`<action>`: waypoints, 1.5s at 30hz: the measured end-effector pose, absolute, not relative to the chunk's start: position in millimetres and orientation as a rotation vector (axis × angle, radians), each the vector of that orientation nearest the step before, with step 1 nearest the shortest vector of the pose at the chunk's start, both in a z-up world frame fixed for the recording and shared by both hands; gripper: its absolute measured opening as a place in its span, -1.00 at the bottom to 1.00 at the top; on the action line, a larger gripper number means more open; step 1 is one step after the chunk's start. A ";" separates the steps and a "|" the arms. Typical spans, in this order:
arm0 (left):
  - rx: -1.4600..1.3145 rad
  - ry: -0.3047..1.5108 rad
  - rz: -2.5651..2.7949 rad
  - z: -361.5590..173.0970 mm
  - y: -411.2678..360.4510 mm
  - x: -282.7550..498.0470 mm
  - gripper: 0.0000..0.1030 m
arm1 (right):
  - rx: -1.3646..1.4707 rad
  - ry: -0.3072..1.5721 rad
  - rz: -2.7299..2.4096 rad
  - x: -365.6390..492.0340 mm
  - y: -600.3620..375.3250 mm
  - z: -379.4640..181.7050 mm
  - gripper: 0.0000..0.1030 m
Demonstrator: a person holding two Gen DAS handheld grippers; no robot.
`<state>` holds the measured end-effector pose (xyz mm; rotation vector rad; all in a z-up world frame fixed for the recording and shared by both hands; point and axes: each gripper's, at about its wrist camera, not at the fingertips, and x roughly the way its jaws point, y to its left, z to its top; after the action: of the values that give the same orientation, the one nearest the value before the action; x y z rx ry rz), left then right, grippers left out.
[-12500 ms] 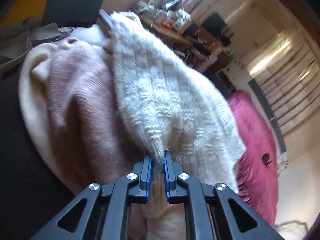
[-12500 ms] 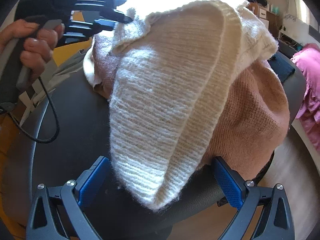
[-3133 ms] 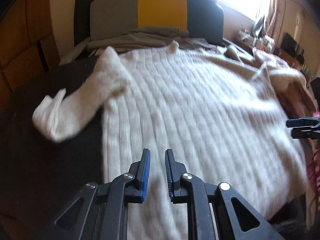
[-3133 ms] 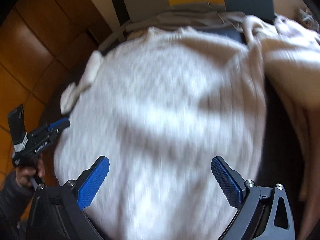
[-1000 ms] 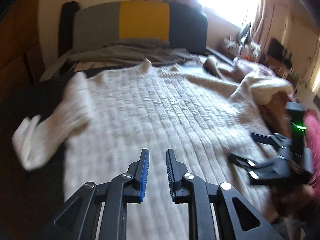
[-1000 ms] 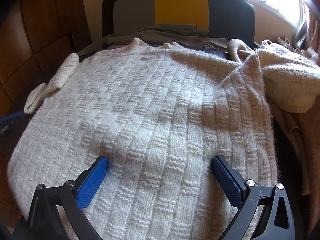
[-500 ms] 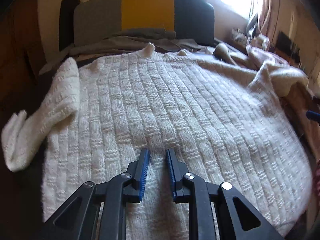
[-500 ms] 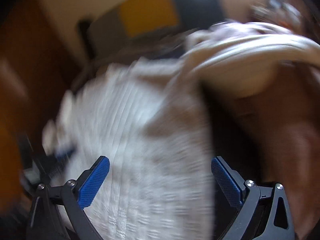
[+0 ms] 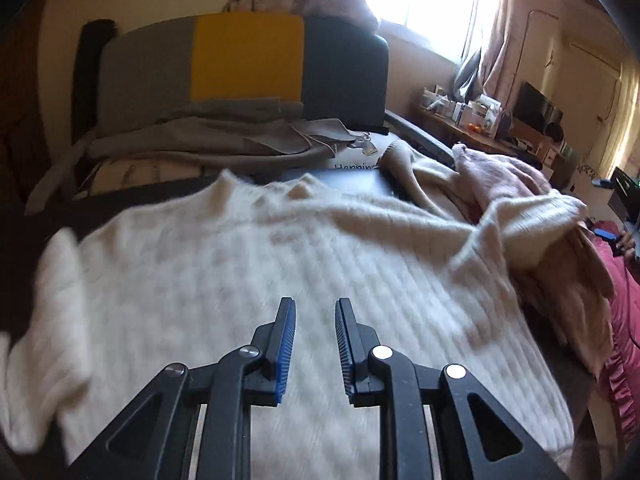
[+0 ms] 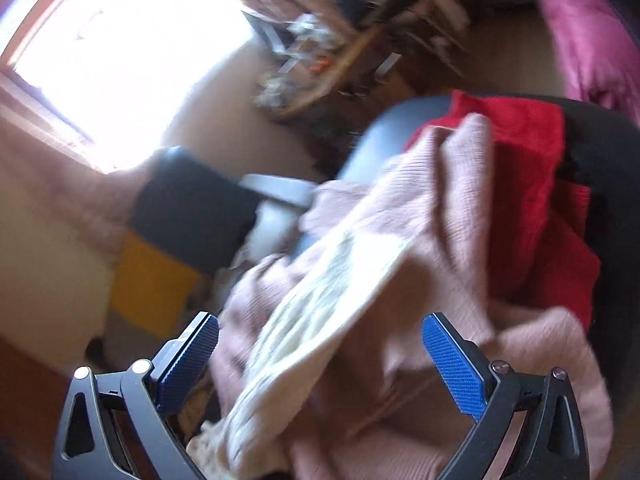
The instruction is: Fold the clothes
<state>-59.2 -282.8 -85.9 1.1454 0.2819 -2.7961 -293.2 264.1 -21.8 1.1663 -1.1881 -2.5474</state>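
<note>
A cream knitted sweater (image 9: pixel 240 280) lies spread flat, collar toward the far side, its left sleeve (image 9: pixel 44 320) hanging off to the left. My left gripper (image 9: pixel 315 312) hovers over its lower middle, jaws a narrow gap apart and empty. In the right wrist view my right gripper (image 10: pixel 320 340) is wide open and empty over the sweater's cream right sleeve (image 10: pixel 312 320), which lies on a heap of pink knitwear (image 10: pixel 440 240). This view is blurred. A blue pad of the right gripper (image 9: pixel 606 234) shows at the far right of the left wrist view.
A grey, yellow and dark blue backrest (image 9: pixel 248 60) stands behind with grey clothes (image 9: pixel 200 136) piled before it. A red garment (image 10: pixel 528 168) lies beside the pink heap (image 9: pixel 520 184). A magenta cover (image 9: pixel 624 320) is at the right. A cluttered desk (image 9: pixel 480 120) stands under the window.
My right gripper has swung off the sweater's body to the right, over the sleeve on the pink heap. My left gripper has lifted and tilted up a little; its narrow gap is unchanged.
</note>
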 end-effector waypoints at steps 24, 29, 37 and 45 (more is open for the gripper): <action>1.235 0.498 -2.718 -140.3 -294.1 -102.7 -0.44 | 1.062 -0.623 -2.773 -297.2 191.1 47.0 -0.84; 1.284 0.662 -2.712 -133.9 -302.7 -94.9 -0.45 | 1.043 -0.531 -2.467 -262.3 97.8 43.3 -0.84; 1.317 1.338 -2.755 -116.6 -326.2 -61.3 -0.44 | 1.143 -0.360 -2.098 -166.4 -47.3 -39.1 -0.84; 1.461 1.788 -2.567 -151.0 -312.5 -64.3 -0.30 | 1.253 -0.376 -2.007 -113.0 -66.4 -101.5 -0.84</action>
<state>-64.3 -312.5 -151.0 1.4614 1.7876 -2.5674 -113.0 -66.4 -101.5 1.2535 -0.3758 -2.0074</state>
